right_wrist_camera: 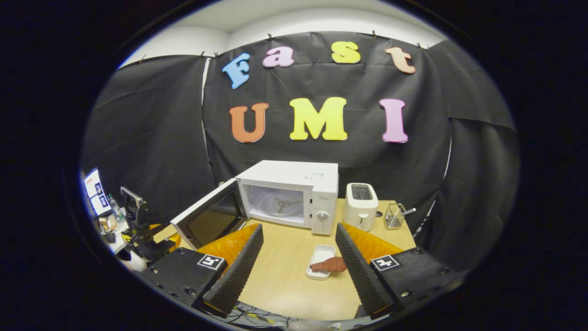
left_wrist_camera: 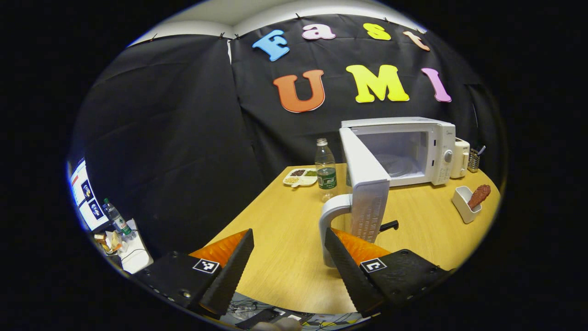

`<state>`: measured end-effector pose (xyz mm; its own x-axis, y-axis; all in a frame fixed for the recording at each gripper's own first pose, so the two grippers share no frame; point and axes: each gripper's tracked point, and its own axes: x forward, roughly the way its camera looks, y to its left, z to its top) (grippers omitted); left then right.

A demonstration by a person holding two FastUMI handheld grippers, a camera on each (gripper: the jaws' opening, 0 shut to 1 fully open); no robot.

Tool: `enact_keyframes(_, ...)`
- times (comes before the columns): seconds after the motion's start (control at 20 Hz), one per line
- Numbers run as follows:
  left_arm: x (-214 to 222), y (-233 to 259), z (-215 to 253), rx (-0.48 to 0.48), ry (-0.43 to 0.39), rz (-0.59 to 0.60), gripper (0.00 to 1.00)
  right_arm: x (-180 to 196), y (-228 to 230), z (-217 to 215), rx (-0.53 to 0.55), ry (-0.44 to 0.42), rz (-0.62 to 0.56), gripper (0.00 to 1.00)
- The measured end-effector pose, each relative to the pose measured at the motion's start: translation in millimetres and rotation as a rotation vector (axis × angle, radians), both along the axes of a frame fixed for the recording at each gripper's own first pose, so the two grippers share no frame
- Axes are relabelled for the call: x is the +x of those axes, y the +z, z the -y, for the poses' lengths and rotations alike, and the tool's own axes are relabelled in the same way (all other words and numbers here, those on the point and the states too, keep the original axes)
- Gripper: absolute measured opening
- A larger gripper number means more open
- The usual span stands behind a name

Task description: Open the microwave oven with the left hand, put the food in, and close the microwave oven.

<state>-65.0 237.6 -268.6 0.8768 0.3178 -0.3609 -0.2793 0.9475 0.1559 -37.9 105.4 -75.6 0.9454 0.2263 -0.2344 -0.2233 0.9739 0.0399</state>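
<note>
The white microwave [left_wrist_camera: 413, 151] [right_wrist_camera: 294, 193] stands at the back of the wooden table with its door [left_wrist_camera: 367, 193] [right_wrist_camera: 211, 218] swung wide open and its cavity empty. My left gripper [left_wrist_camera: 291, 271] is open; the door's white handle [left_wrist_camera: 328, 220] stands just beyond its right fingertip, not gripped. The food, a brown drumstick-shaped piece [right_wrist_camera: 328, 264] [left_wrist_camera: 479, 195], lies across a small white tray [right_wrist_camera: 319, 255] [left_wrist_camera: 464, 202] in front of the oven. My right gripper [right_wrist_camera: 298, 271] is open above the table's near part, with the tray ahead, close to its right finger.
A water bottle [left_wrist_camera: 325, 170] and a sectioned plate of food [left_wrist_camera: 301, 177] stand left of the open door. A white toaster [right_wrist_camera: 360, 204] and a wire holder [right_wrist_camera: 395, 216] sit right of the microwave. A side desk with a screen [left_wrist_camera: 87, 197] lies far left.
</note>
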Motion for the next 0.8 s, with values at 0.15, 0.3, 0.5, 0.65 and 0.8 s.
enact_keyframes(0.15,-8,6,-29,0.001,0.056,0.009,0.95,3,-8,3,-0.007,-0.006,-0.006,1.00)
enact_keyframes(0.3,-16,9,-37,0.007,0.072,0.009,0.96,8,-21,10,0.000,-0.018,-0.018,0.96)
enact_keyframes(0.5,-22,21,-20,0.012,0.040,0.025,0.95,23,-58,32,0.021,-0.040,-0.045,1.00)
enact_keyframes(0.65,-24,32,15,-0.012,-0.004,0.036,0.95,38,-109,58,0.032,-0.064,-0.118,1.00)
enact_keyframes(0.8,-19,40,57,-0.026,-0.069,0.029,0.95,59,-163,82,0.066,-0.082,-0.218,0.94)
